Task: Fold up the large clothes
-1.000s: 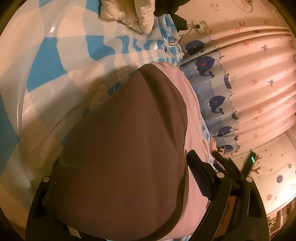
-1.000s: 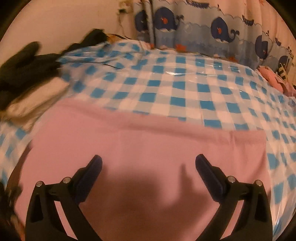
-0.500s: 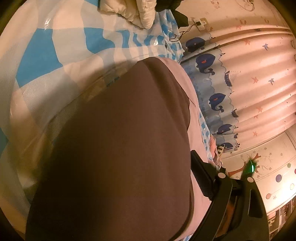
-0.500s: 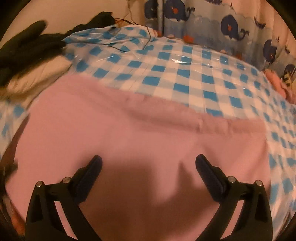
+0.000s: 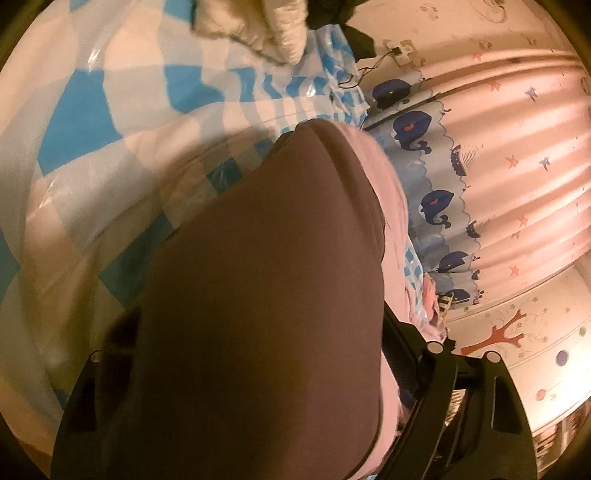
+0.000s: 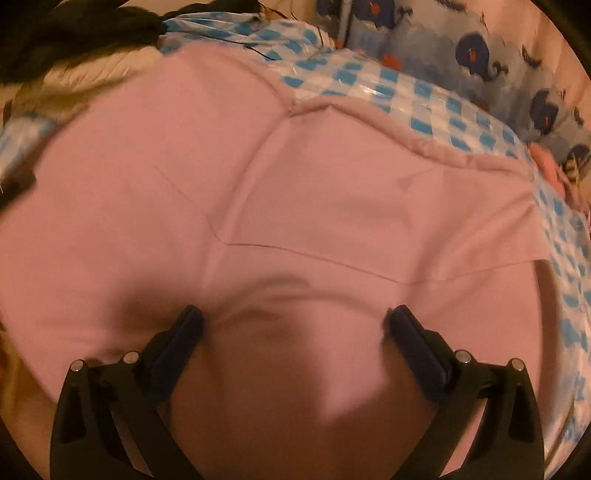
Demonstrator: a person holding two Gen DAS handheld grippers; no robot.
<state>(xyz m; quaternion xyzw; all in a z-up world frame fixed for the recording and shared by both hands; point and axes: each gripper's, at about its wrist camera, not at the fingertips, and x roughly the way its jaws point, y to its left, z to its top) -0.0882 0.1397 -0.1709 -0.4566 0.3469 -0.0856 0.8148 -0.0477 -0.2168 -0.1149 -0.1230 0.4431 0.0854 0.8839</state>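
A large pink garment [image 6: 295, 192] lies spread on the blue-and-white checked bed cover [image 6: 436, 103]. My right gripper [image 6: 295, 325] is open, its two fingers pressed down onto the pink cloth, which bunches slightly between them. In the left wrist view the same garment [image 5: 266, 314] drapes in shadow over the gripper and hides most of it. Only the right finger [image 5: 402, 354] and the left frame show, set wide apart with the cloth lying between them. Whether my left gripper [image 5: 266, 369] pinches the cloth is hidden.
A whale-print curtain [image 5: 480, 177] hangs beside the bed. A cream padded item [image 5: 258, 26] and dark clothes [image 6: 74, 33] lie at the far end of the bed. More pink clothing [image 6: 550, 166] sits at the bed's right edge.
The right gripper has dropped forward onto the pink garment, which now fills its view and shows a folded layer. The left gripper has tilted slightly, still under the draped cloth.
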